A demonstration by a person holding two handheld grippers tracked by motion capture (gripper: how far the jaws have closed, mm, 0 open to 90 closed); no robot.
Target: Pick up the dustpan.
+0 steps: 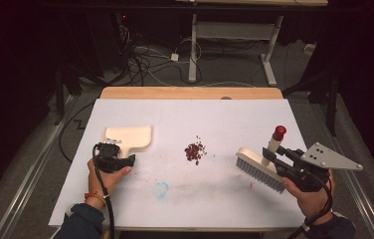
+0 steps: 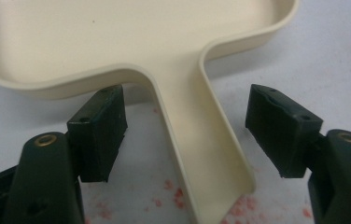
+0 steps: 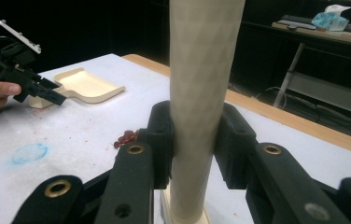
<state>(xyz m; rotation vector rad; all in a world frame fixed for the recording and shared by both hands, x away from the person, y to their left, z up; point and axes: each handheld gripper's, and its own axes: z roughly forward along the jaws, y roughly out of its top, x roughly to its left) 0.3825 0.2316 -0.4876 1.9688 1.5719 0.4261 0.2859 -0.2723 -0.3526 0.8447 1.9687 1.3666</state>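
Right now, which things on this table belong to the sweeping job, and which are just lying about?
In the job:
cream plastic dustpan, between the open left gripper
cream brush with red-tipped handle, held by the right gripper
pile of small dark-red bits

Lying about:
blue smudge
floor cables

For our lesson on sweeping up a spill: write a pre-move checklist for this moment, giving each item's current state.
1. Right claw shut on the brush handle: ok.
2. Left claw shut on the dustpan handle: not ok, its jaws stand open either side of the handle.
3. Red crumbs lie in one pile between dustpan and brush: ok.
4. Dustpan lies flat on the table: ok.
5. Bristles touching the table: cannot tell.
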